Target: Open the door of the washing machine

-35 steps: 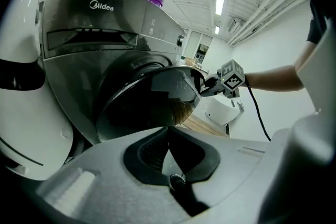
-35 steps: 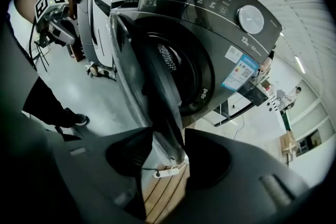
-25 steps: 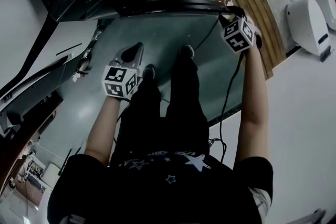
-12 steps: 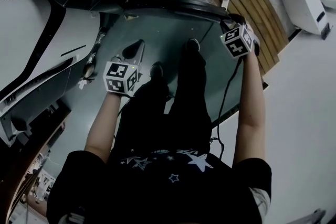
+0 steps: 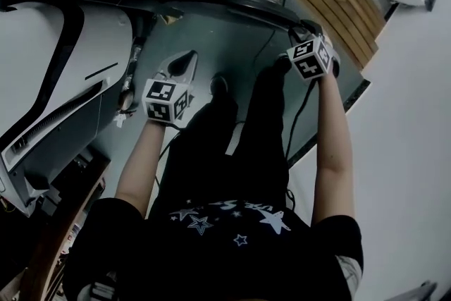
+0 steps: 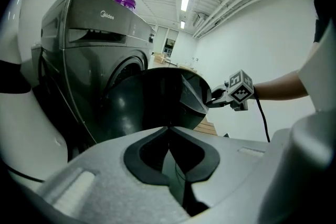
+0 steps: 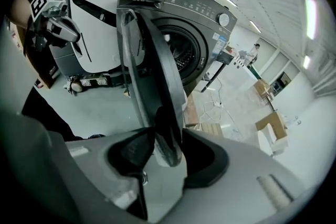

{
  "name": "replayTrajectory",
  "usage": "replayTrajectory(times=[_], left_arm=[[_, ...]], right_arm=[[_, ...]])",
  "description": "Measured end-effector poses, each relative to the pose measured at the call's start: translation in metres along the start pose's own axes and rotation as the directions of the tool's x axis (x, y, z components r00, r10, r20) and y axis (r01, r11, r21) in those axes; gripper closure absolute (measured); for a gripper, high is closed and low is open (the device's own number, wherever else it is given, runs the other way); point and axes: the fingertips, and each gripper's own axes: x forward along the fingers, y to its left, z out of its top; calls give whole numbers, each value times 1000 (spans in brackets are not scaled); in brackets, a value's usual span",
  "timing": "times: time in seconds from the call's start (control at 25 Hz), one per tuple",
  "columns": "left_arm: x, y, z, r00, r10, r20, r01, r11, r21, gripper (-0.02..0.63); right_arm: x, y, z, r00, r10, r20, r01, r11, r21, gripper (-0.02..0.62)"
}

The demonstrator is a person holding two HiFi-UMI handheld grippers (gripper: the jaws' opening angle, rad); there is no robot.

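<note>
Door [image 7: 152,81] of washing machine [image 7: 199,13] is swung open, its rim pinched between the pads of the right gripper [image 7: 164,139]; the right arm is held stretched forward. Left gripper [image 6: 169,131] is held nearer the body, angled downward, jaws pressed together on nothing. Against a second ago, the door is seen swung further round with the right gripper.

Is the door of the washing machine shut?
No. In the right gripper view the door stands swung out from the drum opening, with its rim clamped between the jaws of the right gripper.
</note>
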Motion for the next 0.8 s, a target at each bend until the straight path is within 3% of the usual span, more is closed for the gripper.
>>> replayTrajectory(times=[0.28, 0.44, 0.8], left_arm=[[-1, -11, -36, 995, -62, -72, 62, 998, -4, 595], [5, -18, -45, 991, -83, -102, 87, 996, 34, 595], [9, -27, -46, 992, -73, -104, 78, 996, 43, 595]], right_arm=[[-20, 57, -12, 999, 44, -13, -43, 998, 46, 440], [-30, 78, -18, 1000, 30, -3, -30, 994, 106, 441], [-45, 110, -24, 998, 24, 54, -34, 982, 187, 451]])
